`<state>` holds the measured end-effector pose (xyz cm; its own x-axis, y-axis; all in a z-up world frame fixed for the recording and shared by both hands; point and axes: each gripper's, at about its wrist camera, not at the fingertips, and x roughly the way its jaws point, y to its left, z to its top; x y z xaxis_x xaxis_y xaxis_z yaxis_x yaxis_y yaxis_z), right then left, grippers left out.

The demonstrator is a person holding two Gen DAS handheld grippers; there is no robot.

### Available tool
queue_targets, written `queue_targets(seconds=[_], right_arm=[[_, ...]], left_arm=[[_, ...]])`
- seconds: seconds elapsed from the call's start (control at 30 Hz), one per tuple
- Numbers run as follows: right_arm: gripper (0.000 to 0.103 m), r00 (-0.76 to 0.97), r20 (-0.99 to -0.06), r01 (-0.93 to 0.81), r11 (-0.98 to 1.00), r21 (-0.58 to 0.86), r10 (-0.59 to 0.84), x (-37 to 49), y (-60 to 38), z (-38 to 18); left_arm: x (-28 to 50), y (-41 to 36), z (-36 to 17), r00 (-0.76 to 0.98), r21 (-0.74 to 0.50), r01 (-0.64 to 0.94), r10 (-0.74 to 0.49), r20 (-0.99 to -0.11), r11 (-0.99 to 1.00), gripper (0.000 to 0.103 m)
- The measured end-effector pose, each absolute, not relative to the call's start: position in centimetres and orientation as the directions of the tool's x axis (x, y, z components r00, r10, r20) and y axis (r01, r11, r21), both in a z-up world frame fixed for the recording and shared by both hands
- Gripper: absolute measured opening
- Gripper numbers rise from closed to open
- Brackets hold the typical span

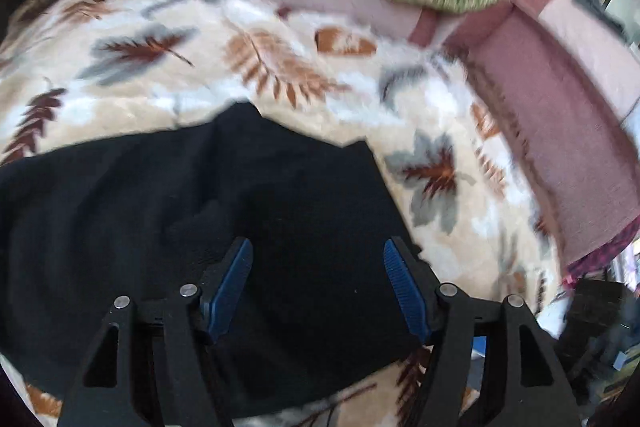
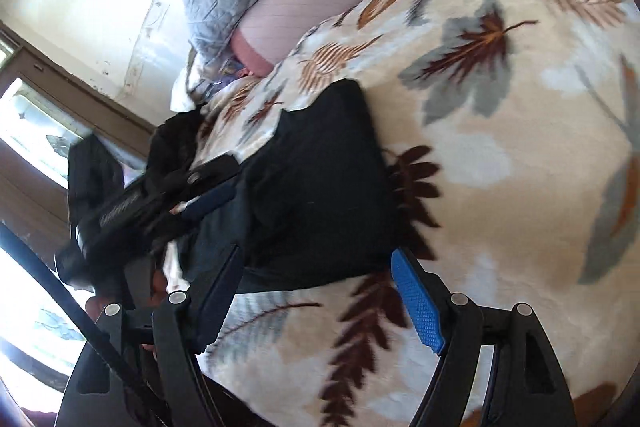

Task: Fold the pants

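Blue ribbed pads on the black left hand-held gripper (image 1: 318,255) stand apart with nothing between them, hanging over the black soft fabric pants (image 1: 192,227), which lie as a partly folded, broad dark slab on the cream plush blanket printed with brown and grey leaves (image 1: 248,67) that covers the bed. From the right wrist view, the right hand-held gripper (image 2: 318,267) is likewise wide and empty, its jaws straddling the near edge of the pants (image 2: 320,187) with one pad over the cloth and the other over bare blanket; the left hand-held gripper (image 2: 216,183) shows there too, low over the far left end of the garment. To do this step well, I judge each gripper should come down on a corner or hem of the same edge, pinching all the layers together, then lift evenly so the fold lands square and the edges line up. Blur makes the exact hems hard to tell.
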<state>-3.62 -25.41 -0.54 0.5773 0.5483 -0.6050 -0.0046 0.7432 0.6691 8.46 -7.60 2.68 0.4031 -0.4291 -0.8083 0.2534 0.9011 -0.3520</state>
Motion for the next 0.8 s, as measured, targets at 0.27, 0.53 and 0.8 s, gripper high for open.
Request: queue_targets(seconds=[0.27,0.53,0.8], right_arm=[[0.081,0.643,-0.602,0.009,0.782,0.624,0.473,-4.4,-27.7,0.4],[0.081,0.638,-0.589,-0.044,0.787,0.615,0.496,-2.0,-25.8,1.9],[0.081,0.521,-0.669,-0.062,0.805,0.590,0.531,-0.2,-22.7,-0.9]], left_arm=[[8.3,-9.0,2.9,0.442,-0.282,0.296,-0.392,-0.807,0.913,0.068],[6.1,-2.4,5.8,0.534,-0.344,0.159,-0.374,-0.759,0.925,0.068],[3.5,6.4,6.5,0.617,-0.352,-0.041,-0.253,-0.745,0.935,0.069]])
